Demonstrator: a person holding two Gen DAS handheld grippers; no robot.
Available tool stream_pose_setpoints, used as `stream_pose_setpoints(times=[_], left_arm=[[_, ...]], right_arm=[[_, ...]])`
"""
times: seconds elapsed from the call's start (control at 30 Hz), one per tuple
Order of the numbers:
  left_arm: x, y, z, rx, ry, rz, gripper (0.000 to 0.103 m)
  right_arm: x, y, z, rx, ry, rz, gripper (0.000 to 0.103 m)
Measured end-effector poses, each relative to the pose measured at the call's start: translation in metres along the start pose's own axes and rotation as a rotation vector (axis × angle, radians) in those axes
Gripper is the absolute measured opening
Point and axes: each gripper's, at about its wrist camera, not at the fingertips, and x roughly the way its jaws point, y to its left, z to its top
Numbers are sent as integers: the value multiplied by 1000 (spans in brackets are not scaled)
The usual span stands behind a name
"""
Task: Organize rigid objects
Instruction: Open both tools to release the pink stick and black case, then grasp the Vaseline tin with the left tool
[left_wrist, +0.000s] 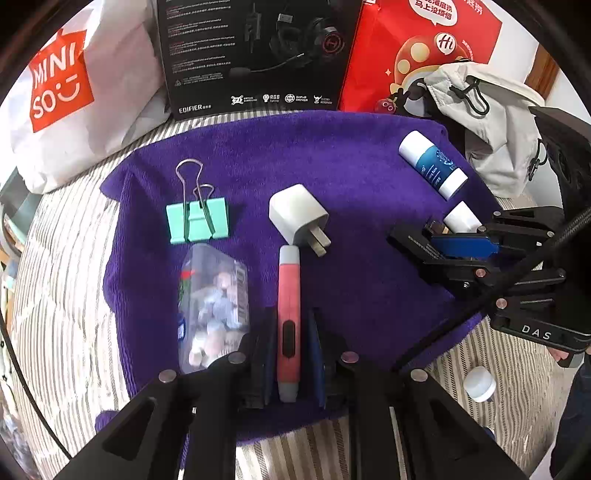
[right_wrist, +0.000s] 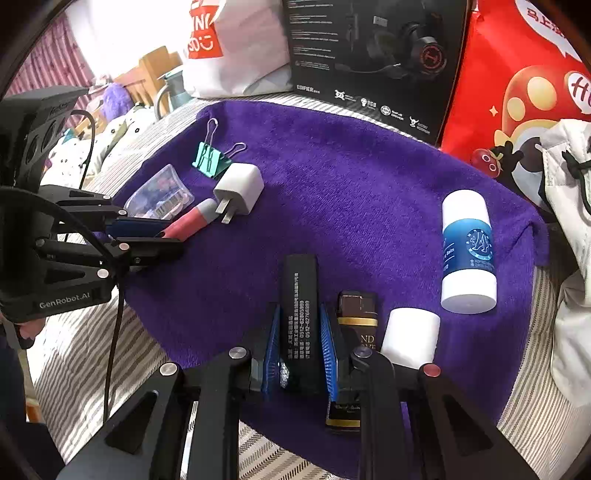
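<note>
Purple towel (left_wrist: 351, 166) over striped bedding (left_wrist: 66, 277); left claw (left_wrist: 291, 354) gripping pink pen (left_wrist: 289, 295), right claw (right_wrist: 300, 343) black bar (right_wrist: 300, 314).

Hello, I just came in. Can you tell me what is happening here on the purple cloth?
A person holds a two-finger tool in each hand over a purple towel. The left tool has its fingers on either side of a pink utility knife, which lies just below a white charger plug. The right tool has its fingers around a slim black box. A green binder clip, a clear plastic case and a blue and white tube lie untouched on the towel.
</note>
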Motion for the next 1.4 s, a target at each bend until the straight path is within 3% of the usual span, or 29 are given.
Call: stream_pose_setpoints(times=[0.2,0.23,0.3,0.33,0.53,0.6,0.73,0.8,0.87,1.17,1.4], left_arm=[[-20,0,-7,-4,-25,21,17],[-24,0,-9,-3,-31,20,19],[-34,-1,-14,-5,-49,20,35],[-38,-2,-16,-3,-58,22,38],[-64,-6,-36,-10,-88,17,40],[-72,-10,-45,-6,-97,10,50],[-78,-24,-60,5,-98,-11,52],[-77,-36,-68,9,-95,-27,58],[-74,-48,-73,19,-92,-48,60],[-63,-113,-102,77,-38,-142,60],[-46,-130,-111,53,13,-135,60]], right_arm=[[-7,-8,-9,38,17,38,22],[-9,-8,-12,45,20,37,22],[-14,-7,-17,59,24,30,22],[-17,-7,-19,62,17,23,22],[-53,-7,-38,134,-52,-8,26],[-68,-7,-49,171,-71,-27,36],[-98,0,-76,227,-118,-88,51],[-112,4,-93,254,-143,-112,68],[-125,5,-110,290,-159,-141,75],[-169,0,-181,469,-183,-160,76],[-169,5,-196,492,-182,-145,76]])
